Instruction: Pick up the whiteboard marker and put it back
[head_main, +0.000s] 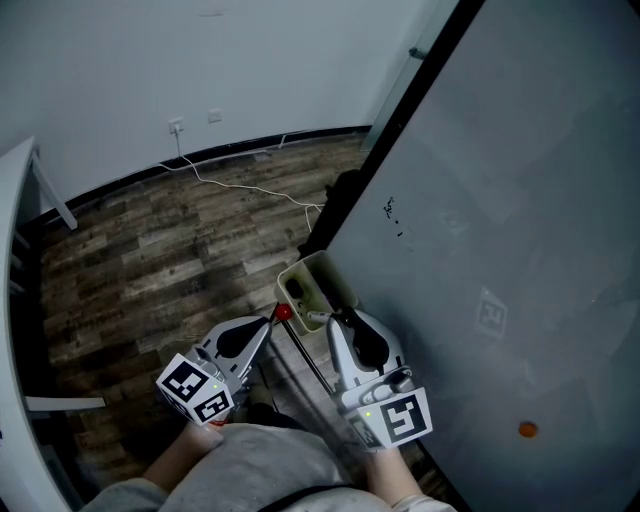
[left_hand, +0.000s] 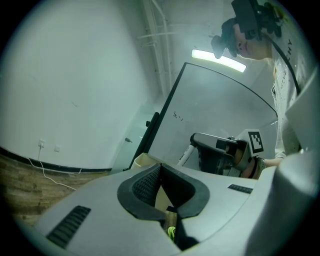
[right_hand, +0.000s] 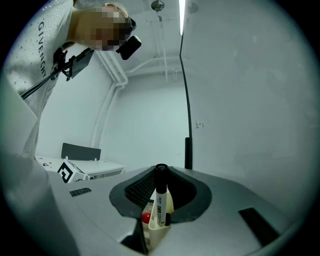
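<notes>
Right gripper view: whiteboard marker (right_hand: 159, 200) was gripped upright in right claw (right_hand: 161, 171), lower end seemingly inside holder (right_hand: 154, 232) just beneath. Straight lowering was advised before release, red-capped marker (right_hand: 145, 218) avoided. Left claw (left_hand: 160, 168) was closed, empty.

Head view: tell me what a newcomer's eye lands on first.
The big grey whiteboard fills the right side. At its edge, the right gripper holds a whiteboard marker at a cream holder, with the left gripper close beside.
</notes>
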